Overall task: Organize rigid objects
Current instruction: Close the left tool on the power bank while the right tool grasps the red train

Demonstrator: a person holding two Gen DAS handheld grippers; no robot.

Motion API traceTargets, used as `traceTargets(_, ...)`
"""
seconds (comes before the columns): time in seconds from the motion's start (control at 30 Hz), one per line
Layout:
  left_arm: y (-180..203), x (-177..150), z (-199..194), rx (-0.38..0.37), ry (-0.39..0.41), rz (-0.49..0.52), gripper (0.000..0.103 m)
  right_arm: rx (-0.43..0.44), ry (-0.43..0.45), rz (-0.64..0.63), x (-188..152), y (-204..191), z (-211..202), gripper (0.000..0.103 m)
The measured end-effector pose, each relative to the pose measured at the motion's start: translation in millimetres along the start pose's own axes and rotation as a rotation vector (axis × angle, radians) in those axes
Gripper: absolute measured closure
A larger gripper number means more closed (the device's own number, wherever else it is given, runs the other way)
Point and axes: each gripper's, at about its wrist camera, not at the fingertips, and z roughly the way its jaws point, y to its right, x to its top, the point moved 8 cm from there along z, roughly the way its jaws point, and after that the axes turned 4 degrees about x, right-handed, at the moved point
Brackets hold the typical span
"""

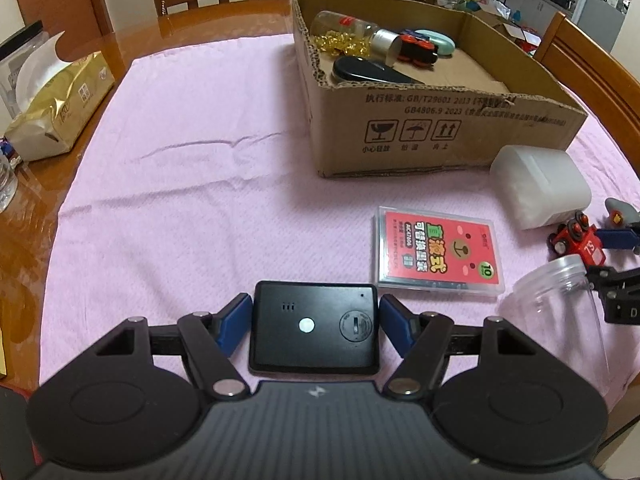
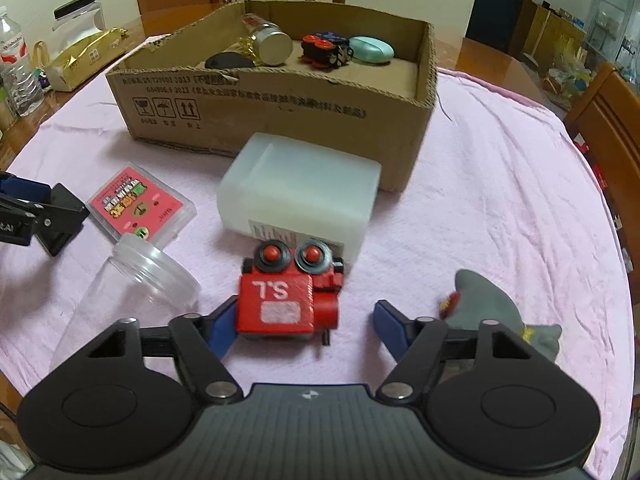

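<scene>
Bracketing black device [image 1: 314, 330] w/ L gripper [image 1: 315, 326]: blue fingers [image 1: 234, 326] sitting narrow, right up against both its sides. Not showing clearly whether pressing or just alongside, so can't tell if gripping. Lying flat on pink cloth [image 1: 180, 200], near-centre in L wrist view, round battery cover and white dot facing up.

Straddling red toy train [image 2: 288, 304] w/ R gripper [image 2: 306, 328]: left finger touching train's side, right finger standing apart from it, so fingers fairly wide and not clamping. Resting on the cloth near-centre in R wrist view, wheels at far edge, "S.L" lettering showing upside down.

Lying flat just right of black device: pink card case [image 1: 438, 250]. Lying on its side betw. the two grippers: clear jar [image 1: 556, 312], mouth facing far. Sitting just beyond train: white plastic box [image 2: 300, 196], close by near wall of cardboard box [image 2: 280, 120]. Resting right of train, beside right finger: grey shark toy [image 2: 492, 304].

Sitting inside cardboard box, along far side: bottle w/ silver cap [image 2: 272, 46], gold bits [image 1: 344, 42], black-red toy car [image 2: 324, 50], mint case [image 2: 372, 50], black oval item [image 2: 228, 60].

Sitting far left on wooden counter [image 1: 132, 40], off the cloth: gold tissue pack [image 1: 60, 108].
</scene>
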Motion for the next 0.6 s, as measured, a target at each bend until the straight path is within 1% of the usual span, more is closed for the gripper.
traceTargets(0.07,2.1,-0.9,0.3,-0.003,-0.005,0.005,0.025,0.003,0.003,0.001,1.8,-1.5,0.4,0.040)
traceTargets(0.17,4.1,-3.2,0.2,0.008,-0.011,0.020,0.024,0.005,0.005,-0.009,2.3,-2.5,0.0,0.046)
traceTargets(0.23,4.3,-3.7,0.1,0.010,-0.010,0.025,0.025,0.002,0.003,-0.006,1.2,-0.9,-0.5,0.046)
traceTargets(0.37,1.9,-1.8,-1.0,0.011,-0.014,0.023,0.034,0.006,0.000,0.000,0.0,2.8,-1.5,0.046)
traceTargets(0.6,2.0,-1.7,-1.2,0.015,-0.019,0.022,0.034,0.001,0.004,0.002,5.3,0.9,2.8,0.046)
